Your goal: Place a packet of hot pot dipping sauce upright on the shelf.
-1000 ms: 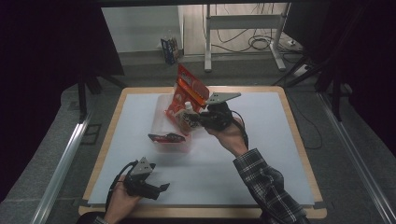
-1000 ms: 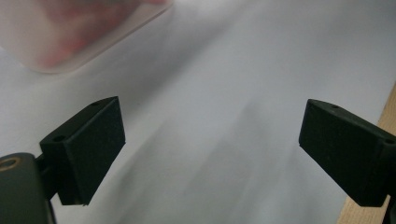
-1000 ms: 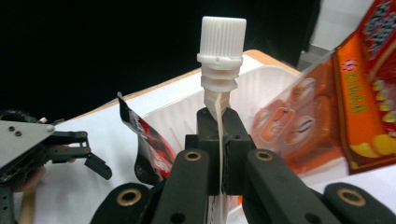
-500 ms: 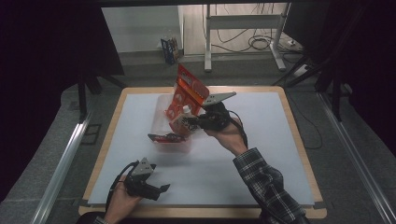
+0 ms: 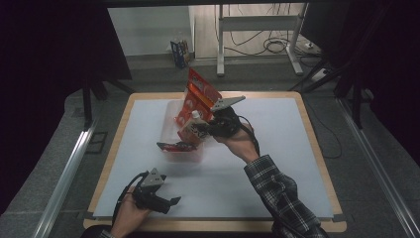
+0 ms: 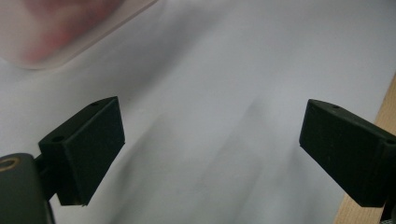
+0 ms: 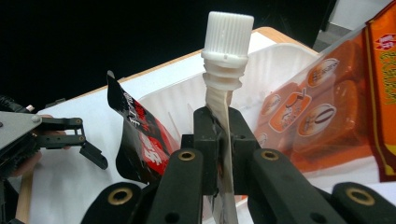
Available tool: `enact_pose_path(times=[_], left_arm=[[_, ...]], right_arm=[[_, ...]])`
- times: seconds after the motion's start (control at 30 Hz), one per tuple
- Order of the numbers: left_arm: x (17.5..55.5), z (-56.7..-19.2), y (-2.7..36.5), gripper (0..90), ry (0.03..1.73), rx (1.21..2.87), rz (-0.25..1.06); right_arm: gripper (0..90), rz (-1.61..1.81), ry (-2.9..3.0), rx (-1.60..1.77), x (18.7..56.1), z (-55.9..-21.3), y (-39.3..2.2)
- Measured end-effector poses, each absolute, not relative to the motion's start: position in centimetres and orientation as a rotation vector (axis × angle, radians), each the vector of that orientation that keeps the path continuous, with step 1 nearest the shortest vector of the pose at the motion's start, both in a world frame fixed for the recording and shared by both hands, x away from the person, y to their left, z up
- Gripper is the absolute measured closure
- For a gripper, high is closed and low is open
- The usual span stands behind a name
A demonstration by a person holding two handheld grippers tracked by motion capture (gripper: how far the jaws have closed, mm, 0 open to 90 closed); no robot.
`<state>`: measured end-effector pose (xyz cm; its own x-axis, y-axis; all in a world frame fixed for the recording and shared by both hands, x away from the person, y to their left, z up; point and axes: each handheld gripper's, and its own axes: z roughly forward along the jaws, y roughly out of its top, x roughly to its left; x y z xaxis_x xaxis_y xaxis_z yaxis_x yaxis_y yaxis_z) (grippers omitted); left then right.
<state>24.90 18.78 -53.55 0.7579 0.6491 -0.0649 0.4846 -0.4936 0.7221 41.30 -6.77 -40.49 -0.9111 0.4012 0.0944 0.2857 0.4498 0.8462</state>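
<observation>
My right gripper (image 5: 204,130) (image 7: 219,135) is shut on the flat neck of a spouted pouch (image 7: 228,56) with a white screw cap (image 5: 196,115), held upright over a translucent white bin (image 5: 171,113) (image 7: 180,95). An orange snack bag (image 5: 199,93) (image 7: 322,116) stands in the bin behind the pouch. A black and red packet (image 5: 176,146) (image 7: 140,140) leans at the bin's near side. My left gripper (image 5: 171,202) (image 6: 210,144) rests open near the table's front left edge, nothing between its jaws; it also appears far off as the left gripper (image 7: 70,135).
The white table mat (image 5: 277,148) has a wooden border (image 5: 317,148) (image 6: 388,112). A corner of the bin (image 6: 46,28) is blurred at the upper left of the left gripper view. Desk legs and cables (image 5: 277,44) lie on the floor beyond the table.
The right gripper with the pouch has shifted slightly left and toward the near side, over the bin. The left gripper has stayed put.
</observation>
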Motion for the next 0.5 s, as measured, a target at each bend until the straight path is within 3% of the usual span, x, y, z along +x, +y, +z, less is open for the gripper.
enact_pose_path(times=[0.5], left_arm=[[24.9, -53.6, 18.8, 6.4, 0.844, 2.191, 0.275]], right_arm=[[87.9, 1.407, 2.575, 0.620, 41.2, -39.9, -7.3]])
